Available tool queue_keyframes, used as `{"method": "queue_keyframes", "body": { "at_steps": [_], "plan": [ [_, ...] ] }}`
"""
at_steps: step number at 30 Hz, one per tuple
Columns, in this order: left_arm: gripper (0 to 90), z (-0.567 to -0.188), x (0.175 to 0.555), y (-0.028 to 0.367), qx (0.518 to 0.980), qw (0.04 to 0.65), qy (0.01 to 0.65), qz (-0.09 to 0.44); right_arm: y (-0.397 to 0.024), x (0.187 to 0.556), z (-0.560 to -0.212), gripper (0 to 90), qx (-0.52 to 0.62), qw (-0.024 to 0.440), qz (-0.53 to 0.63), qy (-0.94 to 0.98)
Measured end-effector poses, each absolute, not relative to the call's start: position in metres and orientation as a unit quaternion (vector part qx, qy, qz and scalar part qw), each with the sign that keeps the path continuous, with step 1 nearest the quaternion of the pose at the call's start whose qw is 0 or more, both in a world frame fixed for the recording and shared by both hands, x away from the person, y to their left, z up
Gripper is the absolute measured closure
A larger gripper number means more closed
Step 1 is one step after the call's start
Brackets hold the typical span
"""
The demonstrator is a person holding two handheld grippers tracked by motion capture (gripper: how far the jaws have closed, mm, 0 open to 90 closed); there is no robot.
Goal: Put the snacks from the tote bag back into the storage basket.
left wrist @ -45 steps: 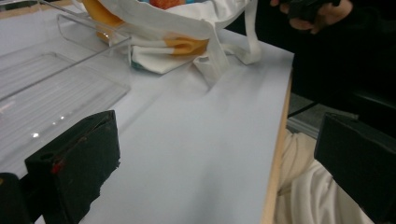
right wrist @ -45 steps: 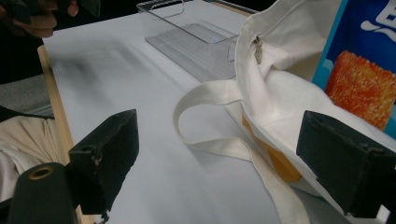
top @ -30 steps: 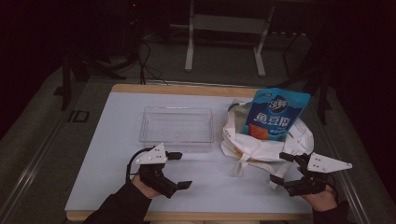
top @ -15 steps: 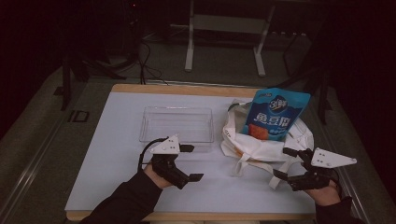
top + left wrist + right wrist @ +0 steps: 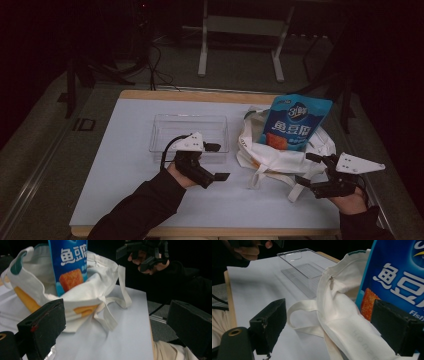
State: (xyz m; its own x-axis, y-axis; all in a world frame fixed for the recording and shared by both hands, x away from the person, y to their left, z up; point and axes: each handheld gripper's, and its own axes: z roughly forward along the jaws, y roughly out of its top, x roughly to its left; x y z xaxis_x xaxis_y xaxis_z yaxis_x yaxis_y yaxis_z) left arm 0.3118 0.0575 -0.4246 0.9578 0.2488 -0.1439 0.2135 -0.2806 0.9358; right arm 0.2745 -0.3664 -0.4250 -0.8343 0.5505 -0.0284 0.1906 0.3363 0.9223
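- Approaching the white cloth tote bag (image 5: 280,152) holding a blue snack pouch (image 5: 295,122), we hold both tools spread, empty: left tool (image 5: 216,161), right tool (image 5: 307,169).
- Next, we judge, one tool must pinch the pouch.

The tote bag (image 5: 280,155) is of soft, matt cream cloth with woven straps, and it wrinkles easily. The snack pouch (image 5: 295,122) inside it is glossy blue plastic film with a smooth printed face. The tray (image 5: 189,131) is clear, hard plastic and shines a little. The tabletop (image 5: 115,165) has a smooth, matt white surface with a wooden edge. The left tool (image 5: 216,161) and the right tool (image 5: 307,169) have matt black jaws with a rough, foam-like pad.
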Motion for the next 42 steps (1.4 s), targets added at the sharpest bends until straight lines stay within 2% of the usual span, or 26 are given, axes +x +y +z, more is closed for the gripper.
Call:
{"method": "queue_keyframes", "body": {
  "at_steps": [26,42],
  "plan": [
    [2.6,-0.406,0.366,-0.001,0.813,0.568,0.127,0.025,-0.382,0.297,-0.411,15.0,0.244,0.18,0.521,0.798],
    [4.7,-0.407,0.404,-0.033,0.816,0.562,0.131,0.032,-0.407,0.328,-0.405,16.0,0.278,0.199,0.507,0.791]
  ]
}}
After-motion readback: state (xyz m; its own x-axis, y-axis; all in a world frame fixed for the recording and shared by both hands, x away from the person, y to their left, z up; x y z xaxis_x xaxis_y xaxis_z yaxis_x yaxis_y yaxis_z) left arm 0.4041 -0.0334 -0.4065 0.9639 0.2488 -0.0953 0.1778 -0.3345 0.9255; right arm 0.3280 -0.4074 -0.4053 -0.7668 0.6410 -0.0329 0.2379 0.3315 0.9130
